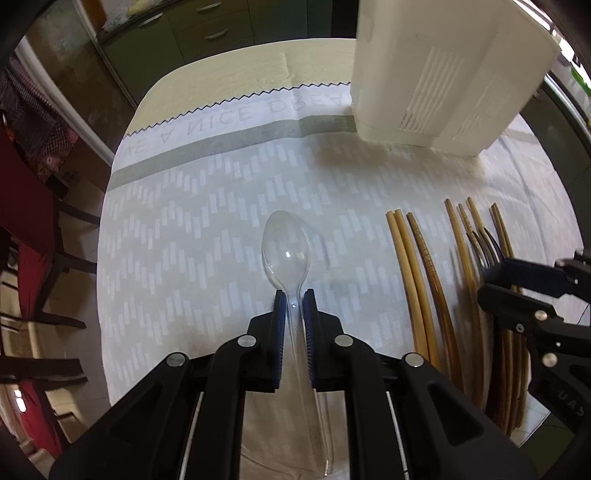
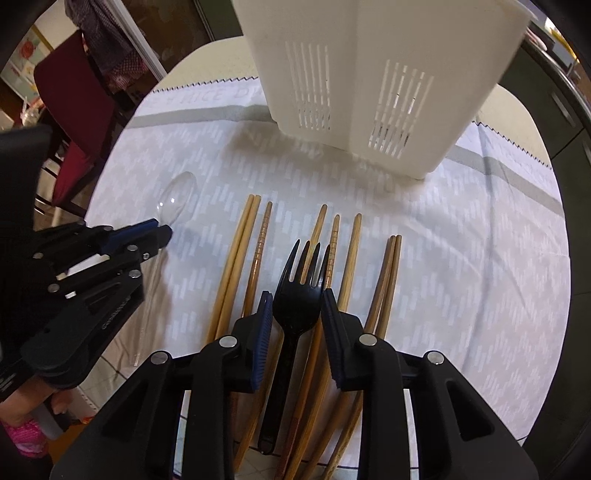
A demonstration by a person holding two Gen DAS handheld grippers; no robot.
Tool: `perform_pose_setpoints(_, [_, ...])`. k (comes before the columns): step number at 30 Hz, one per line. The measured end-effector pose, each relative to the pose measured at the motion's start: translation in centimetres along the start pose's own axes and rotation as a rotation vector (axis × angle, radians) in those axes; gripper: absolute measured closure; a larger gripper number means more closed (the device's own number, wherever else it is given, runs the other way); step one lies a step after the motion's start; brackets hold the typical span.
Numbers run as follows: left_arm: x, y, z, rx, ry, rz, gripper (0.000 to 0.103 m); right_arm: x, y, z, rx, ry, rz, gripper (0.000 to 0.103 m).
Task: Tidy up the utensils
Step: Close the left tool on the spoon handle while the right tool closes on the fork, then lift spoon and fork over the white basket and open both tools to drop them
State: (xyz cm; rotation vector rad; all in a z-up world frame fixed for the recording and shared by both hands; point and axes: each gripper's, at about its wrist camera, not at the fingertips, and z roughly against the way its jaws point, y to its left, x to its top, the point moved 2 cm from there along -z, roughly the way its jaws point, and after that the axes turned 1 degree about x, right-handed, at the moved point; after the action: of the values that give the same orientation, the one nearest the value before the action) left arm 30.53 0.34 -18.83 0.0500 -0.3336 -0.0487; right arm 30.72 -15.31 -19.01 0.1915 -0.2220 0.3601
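A clear plastic spoon point(image 1: 285, 251) lies on the white patterned cloth, bowl pointing away. My left gripper point(image 1: 294, 297) straddles its neck, the jaws close on either side with small gaps; it also shows in the right wrist view point(image 2: 162, 230). A black plastic fork point(image 2: 298, 295) lies on top of several wooden chopsticks point(image 2: 236, 266). My right gripper point(image 2: 297, 299) is open, one finger on each side of the fork's head. The white slotted utensil holder point(image 2: 369, 85) stands at the far side, also in the left wrist view point(image 1: 443, 74).
The cloth point(image 1: 207, 229) covers a cream table point(image 1: 221, 70). Red chairs point(image 2: 81, 110) stand at the left of the table. Green cabinets point(image 1: 207, 29) are beyond it. The near table edge runs under both grippers.
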Motion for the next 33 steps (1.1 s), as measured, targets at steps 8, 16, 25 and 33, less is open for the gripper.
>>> perform_pose_setpoints(8, [-0.2,0.9,0.7,-0.060,-0.037,0.021,0.094,-1.1,-0.9,3.1,0.052,-0.081,-0.008,0.076])
perform_pose_setpoints(16, [-0.3,2.1,4.1,-0.099,-0.162,0.043,0.095,-3.7,-2.7,6.1,0.099,-0.143,-0.019,0.076])
perform_pose_setpoints(25, [0.3,1.6,13.5,-0.181,-0.385,0.053,0.095,-4.4,-3.0,11.5,0.137,-0.299,0.005,0.076])
perform_pose_setpoints(33, [6.3,-1.3,22.0,-0.295,-0.716,0.059,0.094,-4.1,-4.3,18.2,0.137,-0.490,0.010,0.076])
